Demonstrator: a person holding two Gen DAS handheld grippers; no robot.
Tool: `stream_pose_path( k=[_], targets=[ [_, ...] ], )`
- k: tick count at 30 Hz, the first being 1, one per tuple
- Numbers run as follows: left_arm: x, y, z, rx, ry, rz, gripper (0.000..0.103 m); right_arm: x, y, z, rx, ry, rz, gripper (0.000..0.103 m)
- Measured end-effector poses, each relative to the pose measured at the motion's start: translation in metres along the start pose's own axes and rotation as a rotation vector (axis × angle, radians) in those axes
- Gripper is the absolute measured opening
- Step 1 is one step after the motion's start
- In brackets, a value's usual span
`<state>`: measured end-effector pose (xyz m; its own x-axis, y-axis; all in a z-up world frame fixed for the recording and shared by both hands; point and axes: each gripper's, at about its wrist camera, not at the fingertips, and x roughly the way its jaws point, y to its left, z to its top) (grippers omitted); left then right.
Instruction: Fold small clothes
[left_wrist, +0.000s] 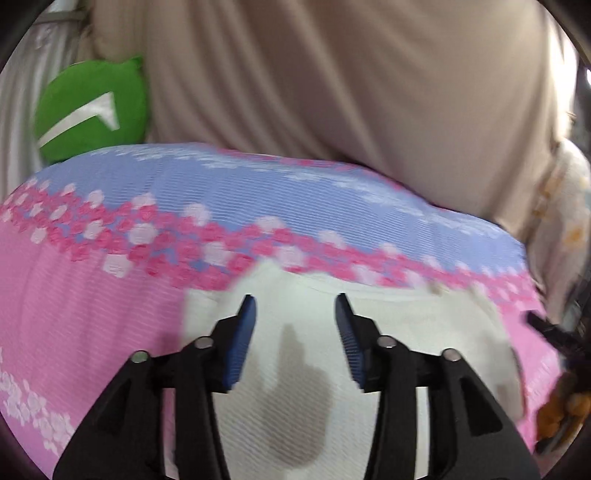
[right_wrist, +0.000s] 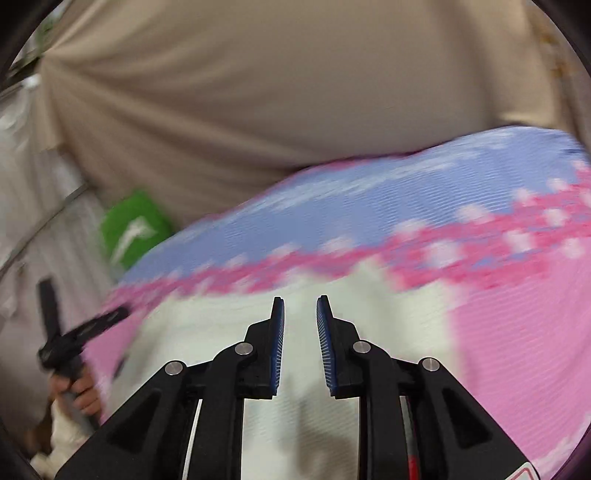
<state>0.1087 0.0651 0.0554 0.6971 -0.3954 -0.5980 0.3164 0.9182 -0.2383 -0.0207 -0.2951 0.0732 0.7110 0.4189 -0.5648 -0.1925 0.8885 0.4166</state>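
The white garment (left_wrist: 295, 369) lies flat on the pink-and-blue bedcover (left_wrist: 92, 314), giving a level surface for folding. The left gripper (left_wrist: 295, 306) and right gripper (right_wrist: 300, 306) hover above it, fingers apart, nothing between them, ready to pinch.

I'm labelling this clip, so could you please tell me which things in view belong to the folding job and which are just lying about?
Part of the job:
- white garment
- left hand-held gripper, open above it
- right hand-held gripper, open above it

Lying about:
- pink and blue floral bedcover
- green cushion
- beige sheet
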Motion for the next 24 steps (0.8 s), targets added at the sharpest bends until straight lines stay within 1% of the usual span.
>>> stream_pose_path(
  k=[2,4,5,7,8,9,11,12,13,14,15,16,17,18,19,21,22,23,24],
  targets=[
    [-0.004,-0.031,-0.014,0.072,0.045,-0.068,0.048,0.028,0.045,-0.028,-0.098,0.109,0.084,0.021],
    [0.004,-0.057,-0.036,0.133,0.113,-0.104,0.048,0.049,0.072,-0.052,-0.172,0.187,0.129,0.021],
    [0.011,-0.066,-0.047,0.161,0.149,-0.109,0.048,0.057,0.083,-0.064,-0.21,0.217,0.136,0.021],
    [0.023,-0.07,-0.067,0.19,0.199,-0.073,0.048,0.062,0.09,-0.082,-0.265,0.255,0.112,0.02],
    [0.027,-0.063,-0.075,0.188,0.224,-0.048,0.048,0.06,0.083,-0.086,-0.266,0.255,0.091,0.012],
    [0.027,-0.056,-0.079,0.178,0.232,-0.04,0.046,0.052,0.068,-0.09,-0.246,0.254,0.057,0.009],
    [0.014,-0.034,-0.087,0.145,0.224,-0.044,0.045,0.029,0.028,-0.094,-0.177,0.239,-0.043,0.009],
    [0.005,-0.021,-0.091,0.132,0.222,-0.013,0.045,0.013,0.0,-0.098,-0.117,0.229,-0.104,0.007],
    [-0.002,-0.01,-0.095,0.123,0.222,0.036,0.045,-0.004,-0.027,-0.103,-0.049,0.223,-0.128,0.0],
    [-0.009,0.003,-0.099,0.11,0.228,0.074,0.043,-0.023,-0.05,-0.109,0.024,0.208,-0.146,0.0],
    [-0.016,0.018,-0.105,0.08,0.24,0.066,0.041,-0.048,-0.076,-0.117,0.108,0.18,-0.18,0.0],
    [-0.023,0.028,-0.11,0.05,0.248,0.047,0.037,-0.066,-0.089,-0.124,0.148,0.158,-0.202,0.0],
    [-0.028,0.037,-0.114,0.026,0.26,0.07,0.035,-0.078,-0.098,-0.128,0.172,0.144,-0.229,0.0],
    [-0.033,0.043,-0.117,0.01,0.259,0.084,0.031,-0.089,-0.104,-0.132,0.196,0.134,-0.237,0.0],
    [-0.037,0.047,-0.119,-0.006,0.251,0.082,0.031,-0.093,-0.106,-0.133,0.203,0.133,-0.252,0.0],
    [-0.043,0.044,-0.113,-0.036,0.237,0.076,0.032,-0.092,-0.096,-0.122,0.157,0.122,-0.312,0.0],
    [-0.045,0.04,-0.107,-0.039,0.223,0.066,0.033,-0.092,-0.089,-0.111,0.13,0.096,-0.316,0.011],
    [-0.047,0.032,-0.096,-0.025,0.19,0.038,0.037,-0.092,-0.082,-0.098,0.108,0.06,-0.302,0.015],
    [-0.048,0.027,-0.086,-0.008,0.159,0.02,0.045,-0.091,-0.076,-0.082,0.09,0.016,-0.278,0.016]
  ],
)
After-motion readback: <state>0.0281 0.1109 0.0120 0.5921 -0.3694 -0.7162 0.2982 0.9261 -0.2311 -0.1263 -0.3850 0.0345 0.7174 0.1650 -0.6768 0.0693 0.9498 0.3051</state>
